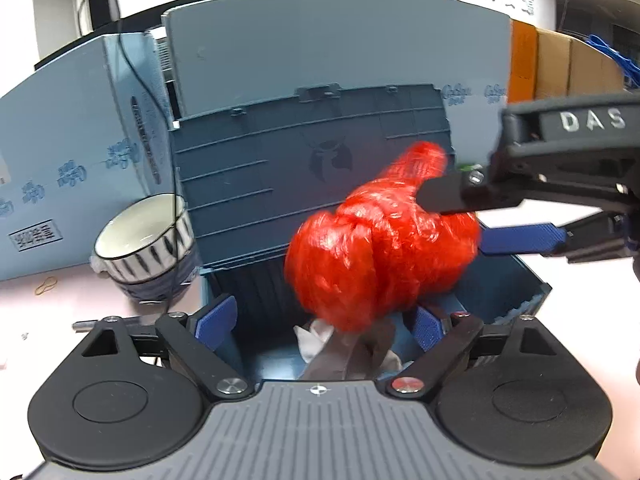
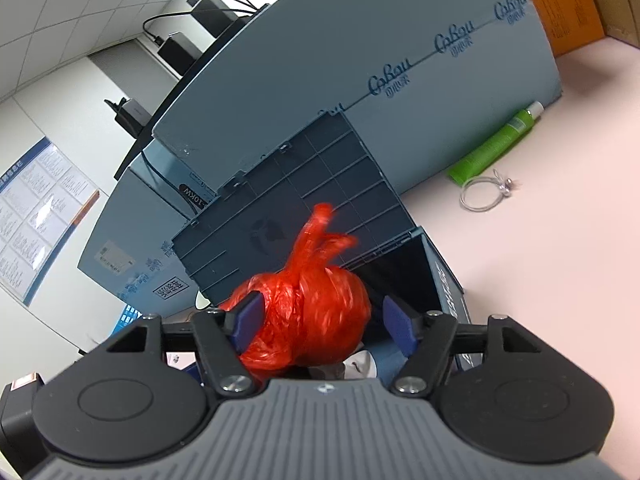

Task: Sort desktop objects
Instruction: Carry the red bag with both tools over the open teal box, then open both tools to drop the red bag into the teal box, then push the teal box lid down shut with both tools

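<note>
A red bundle of shiny plastic string (image 1: 380,248) hangs blurred over the open blue-grey storage box (image 1: 516,280), in front of its raised lid (image 1: 260,184). My left gripper (image 1: 322,322) stands wide open below the bundle, with neither blue pad pressing on it. My right gripper (image 1: 452,220) comes in from the right with the bundle between its fingers. In the right wrist view the red bundle (image 2: 312,312) rests against the left pad (image 2: 248,320) of my right gripper (image 2: 322,322), while the right pad stands apart from it. White and grey items (image 1: 320,340) lie in the box.
A striped bowl (image 1: 140,236) stands left of the box, with rubber bands (image 1: 46,284) on the pale table. A green tube (image 2: 492,148) and a wire ring (image 2: 480,192) lie right of the box. Blue foam boards (image 2: 360,60) wall off the back.
</note>
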The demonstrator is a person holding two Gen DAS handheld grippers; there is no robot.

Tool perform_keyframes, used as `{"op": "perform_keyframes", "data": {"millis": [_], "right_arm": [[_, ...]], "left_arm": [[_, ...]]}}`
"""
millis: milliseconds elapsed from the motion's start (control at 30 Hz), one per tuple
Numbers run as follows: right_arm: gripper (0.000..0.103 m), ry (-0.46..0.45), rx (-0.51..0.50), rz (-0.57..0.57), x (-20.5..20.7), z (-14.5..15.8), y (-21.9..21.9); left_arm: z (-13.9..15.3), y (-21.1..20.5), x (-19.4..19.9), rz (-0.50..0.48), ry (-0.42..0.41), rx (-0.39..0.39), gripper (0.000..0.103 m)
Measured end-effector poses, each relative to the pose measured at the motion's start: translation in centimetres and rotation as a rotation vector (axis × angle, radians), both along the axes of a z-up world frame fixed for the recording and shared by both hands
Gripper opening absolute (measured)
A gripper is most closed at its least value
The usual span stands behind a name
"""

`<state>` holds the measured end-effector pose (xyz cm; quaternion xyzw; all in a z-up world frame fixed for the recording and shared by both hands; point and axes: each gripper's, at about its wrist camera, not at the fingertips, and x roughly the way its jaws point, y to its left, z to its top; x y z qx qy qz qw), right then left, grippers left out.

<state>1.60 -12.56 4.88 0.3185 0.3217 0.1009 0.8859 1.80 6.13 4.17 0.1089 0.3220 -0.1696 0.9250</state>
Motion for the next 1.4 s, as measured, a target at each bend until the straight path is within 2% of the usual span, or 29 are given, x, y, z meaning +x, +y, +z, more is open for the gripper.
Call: {"op": "perform_keyframes", "data": {"millis": [133,300,367,400,467,600,733,900,1033,1100,1400], "right_arm": [[0.07,0.012,-0.001,-0.004,-0.2,-0.2,-0.2],[0.07,-0.025,0.022,-0.01,-0.6,-0.2,-0.6],[0.073,-0.058,0.015,-0.015,-0.8,0.1,-0.7],[0.083,-0.074,0.008,-0.017,-0.8,0.2,-0.8],[0.09,-0.095,-0.018,-0.022,-0.6,0.4,-0.9],[0.09,-0.147,-0.065,-0.007,0.2,0.7,-1.1],[0.09,-0.183,-0.109,-0.008,1.5,0.7,-1.5],[0.09,-0.208,-0.125,-0.017,3.2,0.9,-2.3],[0.091,-0.223,-0.162,0.043,4.5,1.3,-2.2],[0.097,-0.229,-0.184,0.083,5.0,1.4,-2.0],[0.097,-0.232,-0.135,0.159,7.8,1.8,-3.1]], "left_arm": [[0.3,0.7,0.4,0.04,-0.007,-0.001,0.09],[0.6,1.6,0.9,0.091,-0.016,-0.018,0.09],[0.8,2.1,1.0,0.108,-0.018,-0.044,0.09],[0.9,2.4,1.0,0.116,-0.017,-0.06,0.09],[1.1,2.6,0.8,0.131,-0.012,-0.095,0.09],[1.4,3.2,0.3,0.153,-0.02,-0.186,0.09],[1.1,3.4,0.0,0.169,-0.01,-0.236,0.09],[0.9,3.5,0.7,0.194,0.0,-0.249,0.09],[1.3,3.8,1.9,0.233,0.006,-0.254,0.09],[1.5,3.9,2.2,0.253,0.016,-0.263,0.09],[1.6,2.9,3.2,0.299,0.039,-0.271,0.091]]}}
